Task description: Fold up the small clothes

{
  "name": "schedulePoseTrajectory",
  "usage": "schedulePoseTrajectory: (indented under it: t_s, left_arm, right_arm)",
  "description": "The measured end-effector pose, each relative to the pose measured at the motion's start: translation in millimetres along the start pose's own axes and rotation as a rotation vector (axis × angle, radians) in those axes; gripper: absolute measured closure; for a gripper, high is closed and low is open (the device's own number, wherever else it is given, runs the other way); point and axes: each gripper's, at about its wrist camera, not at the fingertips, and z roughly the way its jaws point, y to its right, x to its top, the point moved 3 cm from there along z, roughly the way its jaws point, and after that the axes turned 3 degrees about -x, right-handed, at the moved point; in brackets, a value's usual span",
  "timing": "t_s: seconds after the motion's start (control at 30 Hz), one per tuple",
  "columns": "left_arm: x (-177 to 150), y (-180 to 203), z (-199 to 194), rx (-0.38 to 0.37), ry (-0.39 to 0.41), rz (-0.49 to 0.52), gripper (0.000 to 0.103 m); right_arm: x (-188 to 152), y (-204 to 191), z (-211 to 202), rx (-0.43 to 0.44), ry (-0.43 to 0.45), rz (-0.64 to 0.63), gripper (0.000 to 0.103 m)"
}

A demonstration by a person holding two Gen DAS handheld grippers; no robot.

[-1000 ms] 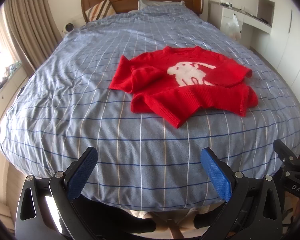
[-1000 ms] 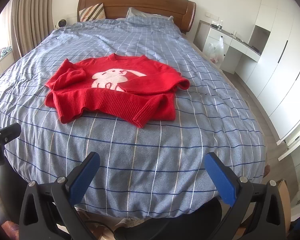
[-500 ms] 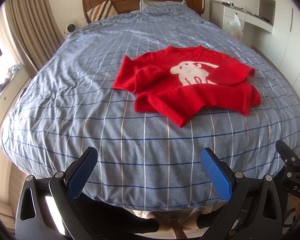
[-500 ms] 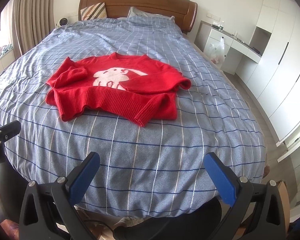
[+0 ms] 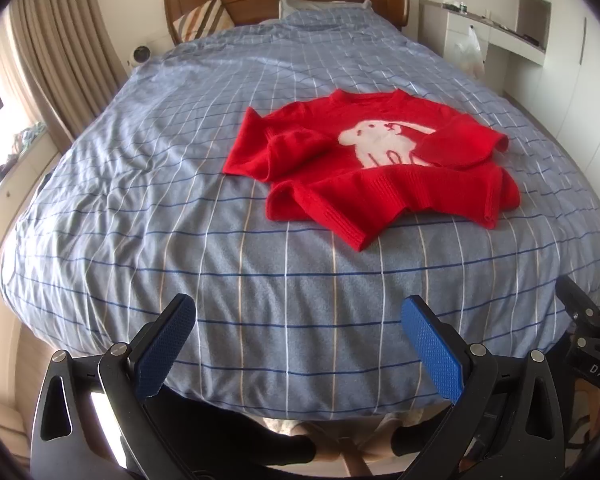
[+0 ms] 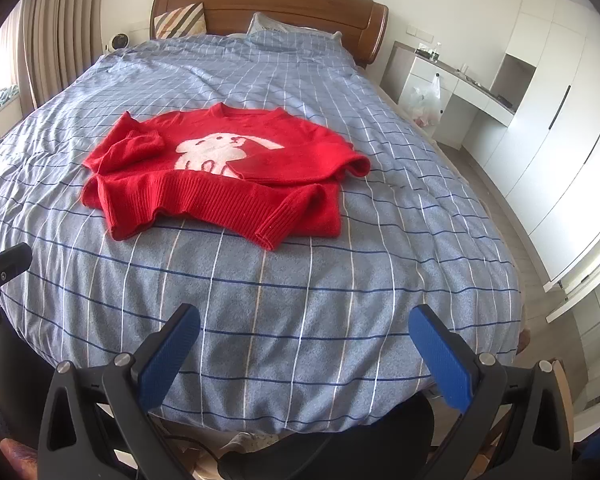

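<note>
Approach step, by my reading: left gripper (image 5: 298, 330) and right gripper (image 6: 304, 340), jaws wide and empty, hover at the foot of the blue checked duvet (image 5: 140, 184), well short of the rumpled red knitted rabbit-motif sweater (image 6: 220, 176) mid-bed; next, reach and flatten its hem.

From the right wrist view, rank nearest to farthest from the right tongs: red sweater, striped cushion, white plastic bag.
1. Red knitted sweater with white rabbit, mid-bed, ahead and left.
2. White plastic bag, hanging at the desk, far right.
3. Striped cushion, at the headboard, far left.
</note>
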Motion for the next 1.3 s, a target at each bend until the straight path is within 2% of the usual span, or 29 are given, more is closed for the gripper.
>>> schedulePoseTrajectory:
  t_s: [1.07, 1.23, 1.3]
  left_arm:
    - [-6, 1, 7, -0.005, -0.014, -0.003, 0.0]
    - [-1, -13, 23, -0.008, -0.023, -0.012, 0.0]
    - [4, -26, 31, -0.058, -0.027, -0.055, 0.0]
  right_arm:
    - [-4, 3, 7, -0.009, -0.034, -0.006, 0.0]
    - [-2, 10, 10, 0.018, 0.0, 0.02, 0.0]
    - [0, 20, 16, 0.021, 0.015, 0.047, 0.0]
